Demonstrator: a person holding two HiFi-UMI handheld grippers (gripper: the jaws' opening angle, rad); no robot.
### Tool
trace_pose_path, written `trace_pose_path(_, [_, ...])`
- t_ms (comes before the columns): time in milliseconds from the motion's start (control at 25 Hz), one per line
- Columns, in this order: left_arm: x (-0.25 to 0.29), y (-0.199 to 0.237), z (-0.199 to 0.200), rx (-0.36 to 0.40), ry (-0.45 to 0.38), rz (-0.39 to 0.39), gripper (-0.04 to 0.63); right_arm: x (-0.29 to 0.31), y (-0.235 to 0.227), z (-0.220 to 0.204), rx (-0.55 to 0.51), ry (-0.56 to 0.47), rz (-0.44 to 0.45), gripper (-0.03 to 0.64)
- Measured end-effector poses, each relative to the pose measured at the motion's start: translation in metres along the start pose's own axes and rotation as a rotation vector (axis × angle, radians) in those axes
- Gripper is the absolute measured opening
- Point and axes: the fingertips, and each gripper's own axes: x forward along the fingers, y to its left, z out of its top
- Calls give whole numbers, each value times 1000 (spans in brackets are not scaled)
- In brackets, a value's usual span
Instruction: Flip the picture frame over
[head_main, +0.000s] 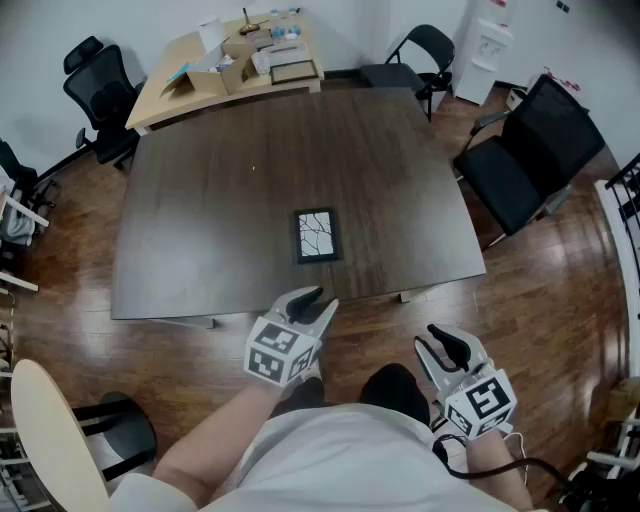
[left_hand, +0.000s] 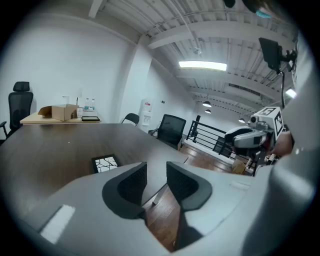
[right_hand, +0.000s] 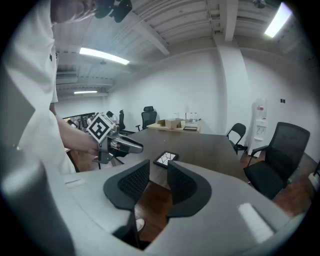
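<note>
A black picture frame (head_main: 317, 235) lies flat, picture side up, near the front edge of the dark brown table (head_main: 200, 220). Its white picture carries black branch lines. The frame also shows in the left gripper view (left_hand: 105, 162) and the right gripper view (right_hand: 166, 159). My left gripper (head_main: 318, 296) (left_hand: 156, 172) hovers just off the table's front edge, a little short of the frame, its jaws nearly together and empty. My right gripper (head_main: 437, 335) (right_hand: 158, 172) hangs lower right over the wooden floor, away from the table, jaws likewise close together with nothing between them.
A light wooden table (head_main: 165, 95) with boxes and a second frame stands behind the dark one. Black chairs stand at the right (head_main: 530, 165), back (head_main: 420, 55) and left (head_main: 100, 85). A cream chair back (head_main: 45, 430) sits at the lower left.
</note>
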Motion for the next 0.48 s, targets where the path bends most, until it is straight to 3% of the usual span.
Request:
trace_pose_path(200, [70, 55, -2, 1, 70, 59, 121, 35, -27, 12, -25, 25, 15, 115])
trace_pose_path(480, [142, 109, -29, -105, 165, 312, 121, 36, -87, 19, -62, 94, 101, 115])
